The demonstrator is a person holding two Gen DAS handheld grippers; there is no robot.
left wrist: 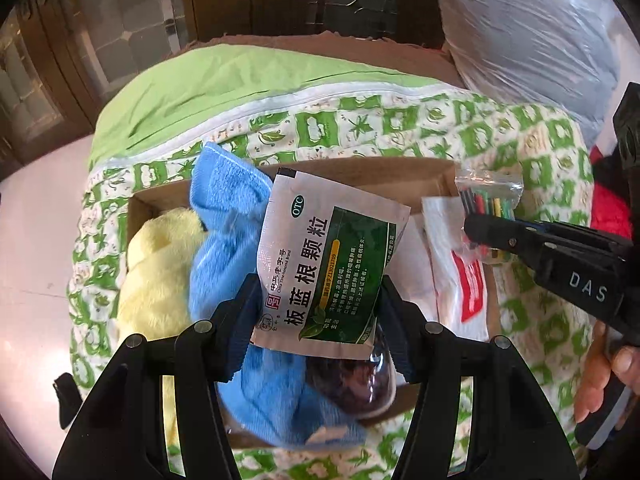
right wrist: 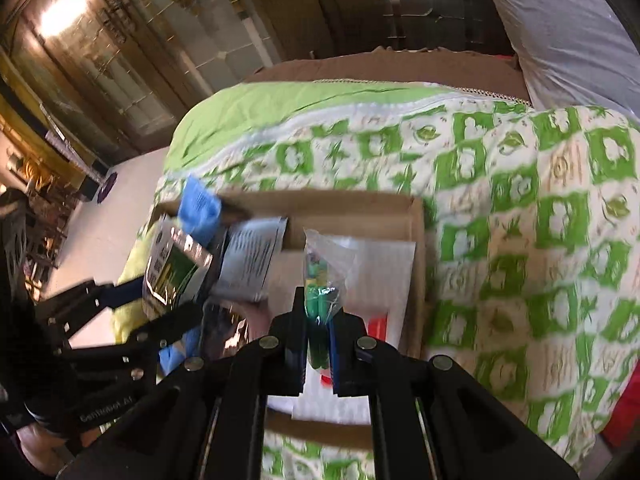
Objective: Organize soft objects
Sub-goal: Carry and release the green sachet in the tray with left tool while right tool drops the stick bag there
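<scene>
Green-checked quilt (left wrist: 440, 128), blue towel (left wrist: 224, 216)

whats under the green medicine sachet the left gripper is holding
Under the green medicine sachet, held by the left gripper, a blue towel and a clear pouch of dark contents show in the cardboard box. The sachet covers whatever lies directly beneath it.

The right wrist view is motion-blurred: the print on the white sachet (right wrist: 250, 266) in the cardboard box (right wrist: 418, 256) is unreadable, and the green sachet (right wrist: 176, 266) shows only glare. The small plastic bag (right wrist: 324, 276) hides its contents' lower ends between the fingers. In the left wrist view, the medicine sachet (left wrist: 328, 264) covers most of a clear pouch of dark pieces (left wrist: 352, 380) and part of the blue towel (left wrist: 228, 240). The yellow plush (left wrist: 160, 276) is half hidden behind the box wall.
</scene>
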